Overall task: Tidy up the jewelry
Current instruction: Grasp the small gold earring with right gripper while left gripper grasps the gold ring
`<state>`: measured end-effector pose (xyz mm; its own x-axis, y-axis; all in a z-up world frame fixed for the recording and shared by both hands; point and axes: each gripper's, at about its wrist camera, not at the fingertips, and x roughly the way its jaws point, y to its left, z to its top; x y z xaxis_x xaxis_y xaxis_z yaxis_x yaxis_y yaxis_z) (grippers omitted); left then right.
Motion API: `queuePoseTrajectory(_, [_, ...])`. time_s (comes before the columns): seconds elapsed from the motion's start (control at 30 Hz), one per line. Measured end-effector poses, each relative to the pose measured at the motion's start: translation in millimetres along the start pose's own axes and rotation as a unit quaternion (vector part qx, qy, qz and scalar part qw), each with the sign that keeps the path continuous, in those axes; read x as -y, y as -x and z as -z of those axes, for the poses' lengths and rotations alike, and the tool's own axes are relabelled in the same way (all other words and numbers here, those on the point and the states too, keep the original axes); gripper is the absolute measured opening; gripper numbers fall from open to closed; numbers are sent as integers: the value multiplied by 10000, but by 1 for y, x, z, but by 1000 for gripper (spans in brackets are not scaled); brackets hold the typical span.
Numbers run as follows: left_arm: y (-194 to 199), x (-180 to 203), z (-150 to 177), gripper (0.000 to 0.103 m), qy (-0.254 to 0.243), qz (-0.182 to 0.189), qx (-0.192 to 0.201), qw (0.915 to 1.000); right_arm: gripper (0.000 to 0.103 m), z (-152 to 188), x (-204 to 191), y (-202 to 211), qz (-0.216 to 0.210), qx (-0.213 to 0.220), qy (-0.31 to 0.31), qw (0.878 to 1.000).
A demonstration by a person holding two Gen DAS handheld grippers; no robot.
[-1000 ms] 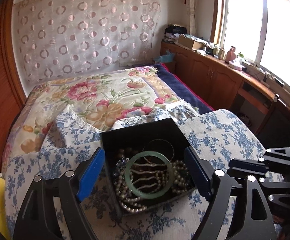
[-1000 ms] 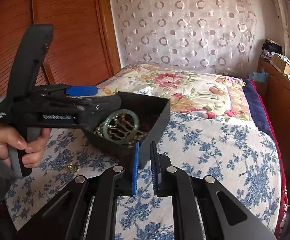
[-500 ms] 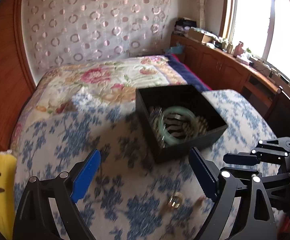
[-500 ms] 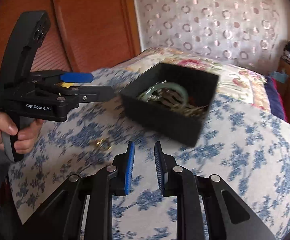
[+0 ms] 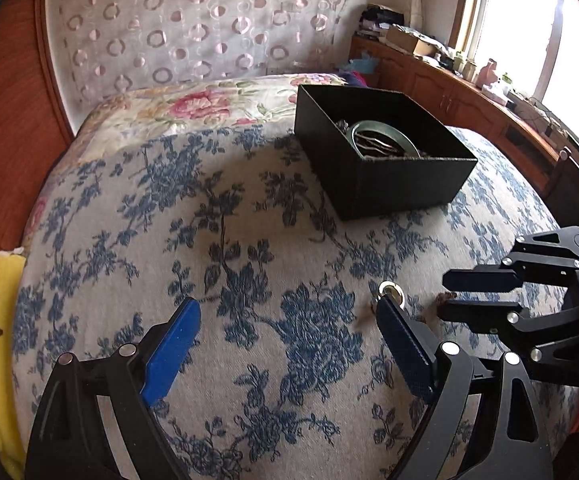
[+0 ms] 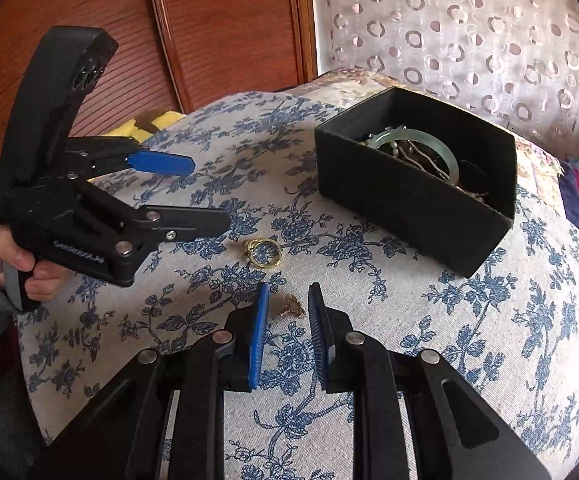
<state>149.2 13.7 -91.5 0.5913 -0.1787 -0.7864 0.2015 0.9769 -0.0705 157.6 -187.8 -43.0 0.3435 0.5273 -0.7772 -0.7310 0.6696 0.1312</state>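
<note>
While my left gripper (image 5: 285, 312) hangs spread wide and empty over the bed (image 5: 249, 208), my right fingers (image 6: 258, 320) stand slightly parted, flanking a small gold earring (image 6: 291, 307).

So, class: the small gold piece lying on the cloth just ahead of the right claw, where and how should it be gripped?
Grip the small gold piece across its narrow middle, coming down from above. It lies flat on the floral cloth, so only its top is open. The right claw already straddles it with a slim gap, pads not yet touching. Its exact shape is too small to tell.
</note>
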Motion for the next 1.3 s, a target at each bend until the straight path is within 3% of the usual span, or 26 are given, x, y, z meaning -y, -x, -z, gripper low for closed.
queuePoseTrajectory(0.07, [1,2,2,86,-16,36,-5,10000,22,-1,-1,-1,28,-12,17,10000])
queuePoseTrajectory(0.1, [1,3,2,86,-29,53,-7,10000,7,-2,0,-1,59,-17,27,10000])
queuePoseTrajectory(0.47, [-6,34,0,86,-406,250,-53,9988,7,2,22,22,215,286,-229,9991])
queuePoseTrajectory(0.6, [-9,45,-2,70,-557,308,-95,9979,7,5,32,27,298,329,-336,9984])
queuePoseTrajectory(0.8, [-15,56,-2,59,-744,266,-111,9968,7,6,41,33,373,393,-427,9976])
queuePoseTrajectory(1.13, [-12,55,0,20,-791,166,-19,9967,7,5,41,35,420,451,-413,9972])
queuePoseTrajectory(1.3, [-9,50,0,11,-692,219,16,9974,8,2,42,36,456,479,-410,9970])
